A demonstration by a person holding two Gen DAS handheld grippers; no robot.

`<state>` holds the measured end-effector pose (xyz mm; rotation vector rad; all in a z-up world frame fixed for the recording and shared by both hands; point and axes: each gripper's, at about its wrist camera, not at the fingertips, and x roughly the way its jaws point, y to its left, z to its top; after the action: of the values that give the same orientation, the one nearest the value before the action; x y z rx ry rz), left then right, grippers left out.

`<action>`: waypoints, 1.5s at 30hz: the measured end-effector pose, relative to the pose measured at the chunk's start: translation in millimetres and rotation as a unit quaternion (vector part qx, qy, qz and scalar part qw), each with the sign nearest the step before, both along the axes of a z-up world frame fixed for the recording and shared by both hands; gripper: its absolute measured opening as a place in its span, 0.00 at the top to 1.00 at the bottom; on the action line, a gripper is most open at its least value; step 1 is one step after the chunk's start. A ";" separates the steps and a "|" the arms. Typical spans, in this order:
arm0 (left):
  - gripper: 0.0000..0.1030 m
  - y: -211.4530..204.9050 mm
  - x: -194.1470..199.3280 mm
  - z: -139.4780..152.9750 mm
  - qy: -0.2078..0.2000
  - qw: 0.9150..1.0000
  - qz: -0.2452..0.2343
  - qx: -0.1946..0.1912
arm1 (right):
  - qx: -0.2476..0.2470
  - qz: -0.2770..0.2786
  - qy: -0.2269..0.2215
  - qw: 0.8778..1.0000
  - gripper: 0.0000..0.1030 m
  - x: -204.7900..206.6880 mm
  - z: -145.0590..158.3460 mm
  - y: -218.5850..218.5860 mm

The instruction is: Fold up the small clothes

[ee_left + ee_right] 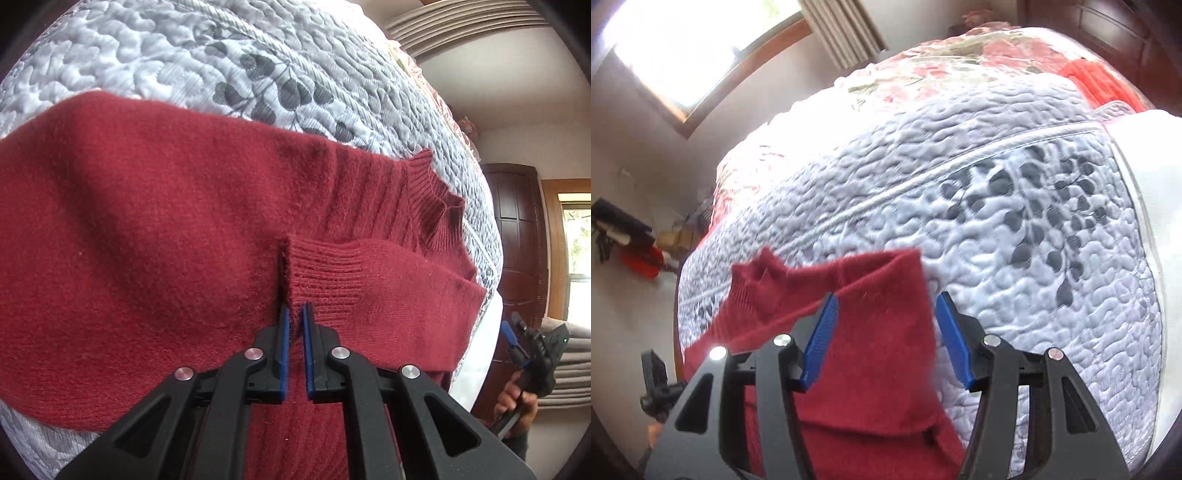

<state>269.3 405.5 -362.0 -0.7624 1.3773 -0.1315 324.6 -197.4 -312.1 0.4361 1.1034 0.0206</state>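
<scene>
A dark red knit sweater (147,229) lies spread on a grey-white quilted bedspread (207,48). One sleeve is folded across its body, and the ribbed cuff (325,273) lies in the middle. My left gripper (294,314) is pinched on the near corner of that cuff, with fabric between its blue pads. In the right wrist view the sweater (879,369) lies under my right gripper (887,295), whose blue pads stand wide apart above the fabric with nothing gripped. The ribbed collar (757,284) points to the left there.
The bedspread (997,229) has a dark leaf print, and a floral red cover (923,74) lies beyond it. A hand (513,402) holds the other gripper (517,336) past the bed's right edge. A dark wooden door (517,236) and a window (683,40) border the room.
</scene>
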 end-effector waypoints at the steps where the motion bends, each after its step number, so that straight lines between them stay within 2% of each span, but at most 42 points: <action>1: 0.94 5.1 -2.7 -3.1 0.001 1.000 0.012 -0.009 | 0.003 -0.012 -0.003 1.000 0.46 -0.2 1.8 -9.3; 3: 0.94 13.1 -6.7 -7.4 0.002 0.999 0.031 -0.016 | 0.001 -0.021 -0.003 1.000 0.46 -5.9 0.7 -17.8; 6: 0.94 13.6 -8.5 -7.7 -0.002 0.999 0.029 -0.018 | 0.012 -0.018 0.016 1.000 0.46 -18.7 -14.9 -15.6; 10: 0.93 10.4 -7.7 8.5 -0.020 0.999 0.024 -0.025 | 0.024 -0.024 0.038 0.999 0.46 -30.9 -33.2 -4.7; 11: 0.90 9.3 -7.4 15.1 -0.028 0.999 0.023 -0.028 | 0.033 -0.029 0.039 0.998 0.46 -34.4 -35.6 -2.1; 12: 0.79 7.8 -6.0 19.6 -0.033 0.999 0.021 -0.029 | 0.039 -0.031 0.041 0.998 0.45 -37.6 -37.8 0.5; 13: 0.63 5.9 -3.3 22.5 -0.035 0.999 0.018 -0.029 | 0.043 -0.029 0.042 0.998 0.45 -42.7 -38.6 4.7; 15: 0.53 2.7 5.5 23.1 -0.035 0.999 0.009 -0.022 | 0.048 -0.020 0.048 0.997 0.44 -48.5 -42.0 15.5; 18: 0.50 -1.1 22.3 10.9 -0.020 0.999 -0.001 -0.039 | 0.048 -0.007 0.056 0.997 0.44 -59.2 -45.8 30.4; 20: 0.50 -6.7 33.0 0.0 -0.005 1.000 -0.011 -0.028 | 0.046 -0.002 0.059 0.997 0.43 -66.8 -47.4 36.4; 21: 0.51 -8.6 37.5 -4.0 0.002 1.000 -0.016 -0.021 | 0.047 0.000 0.062 0.997 0.43 -70.6 -48.8 38.7; 23: 0.61 -10.2 42.4 -5.2 0.009 1.000 -0.022 -0.006 | 0.052 -0.003 0.068 0.996 0.43 -77.6 -50.8 40.3; 24: 0.82 -10.2 43.4 -3.9 0.007 1.000 -0.025 -0.002 | 0.056 -0.004 0.072 0.996 0.43 -81.8 -52.1 41.2; 25: 0.92 -9.4 43.6 -3.5 0.010 1.000 -0.027 0.001 | 0.057 -0.003 0.074 0.996 0.42 -85.2 -52.7 42.6; 29: 0.90 -1.7 38.0 5.2 0.009 0.999 -0.023 0.027 | 0.058 0.005 0.083 0.995 0.41 -94.7 -57.3 50.1; 30: 0.81 -0.8 36.5 7.8 0.009 0.999 -0.024 0.039 | 0.059 0.008 0.084 0.995 0.41 -95.1 -58.0 52.6; 31: 0.64 2.1 34.6 11.0 0.007 0.999 -0.025 0.046 | 0.059 0.012 0.085 0.995 0.41 -96.3 -58.8 55.5; 33: 0.55 3.0 33.1 12.2 0.001 0.999 -0.024 0.037 | 0.056 0.019 0.087 0.994 0.41 -98.3 -61.1 61.3; 38: 0.55 -3.3 42.5 1.8 0.008 0.999 -0.038 0.034 | 0.062 0.019 0.091 0.994 0.41 -101.8 -63.0 69.1; 39: 0.55 -6.2 44.4 -0.9 0.013 0.998 -0.041 0.034 | 0.062 0.019 0.089 0.994 0.41 -102.3 -61.4 69.8; 43: 0.90 -9.6 45.8 0.6 0.012 0.997 -0.057 0.047 | 0.063 0.019 0.087 0.994 0.40 -105.0 -58.1 69.8; 45: 0.97 -4.0 43.3 4.0 0.005 0.998 -0.043 0.051 | 0.062 0.020 0.090 0.994 0.40 -107.9 -59.0 69.1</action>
<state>312.5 401.5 -358.0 -0.6200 1.4156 -0.1248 216.7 -128.3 -371.1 0.5355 1.2922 0.0880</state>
